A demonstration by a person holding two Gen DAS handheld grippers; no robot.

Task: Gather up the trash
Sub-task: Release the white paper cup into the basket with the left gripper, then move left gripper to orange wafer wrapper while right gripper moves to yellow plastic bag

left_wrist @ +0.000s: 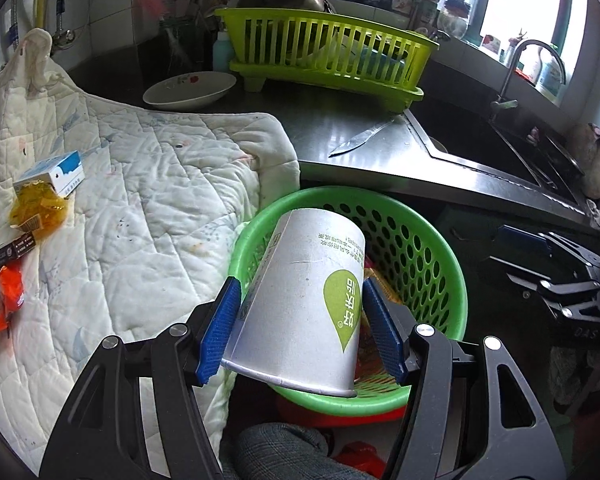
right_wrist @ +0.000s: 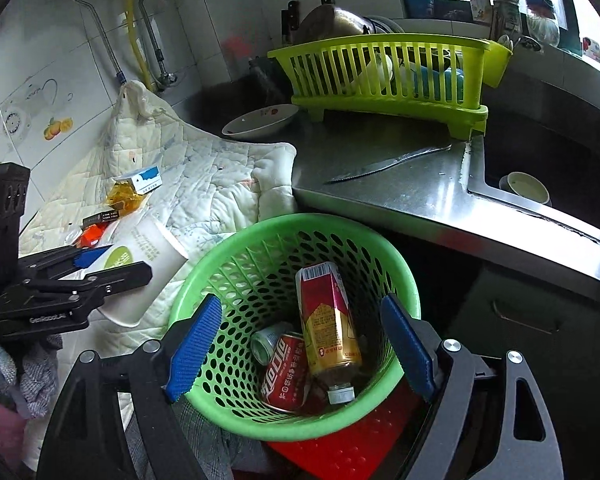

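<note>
Left wrist view: the left gripper (left_wrist: 300, 332) clamps a white paper cup (left_wrist: 304, 304) with a green leaf logo, tilted over the green basket (left_wrist: 420, 248). Right wrist view: the right gripper (right_wrist: 300, 350) hangs open above the basket (right_wrist: 227, 264), apparently holding nothing; bottle (right_wrist: 330, 320) and can (right_wrist: 285, 372) lie inside.

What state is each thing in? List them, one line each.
White paper cup with green logo: upside down, clamped in left gripper, above the basket.
Right gripper: open, empty, over the basket.
Round green perforated plastic basket: upright, partly filled.
Red drink can: lying in basket.
Red-and-yellow labelled bottle: lying in basket, capped.
Steel kitchen knife: flat on counter.
</note>
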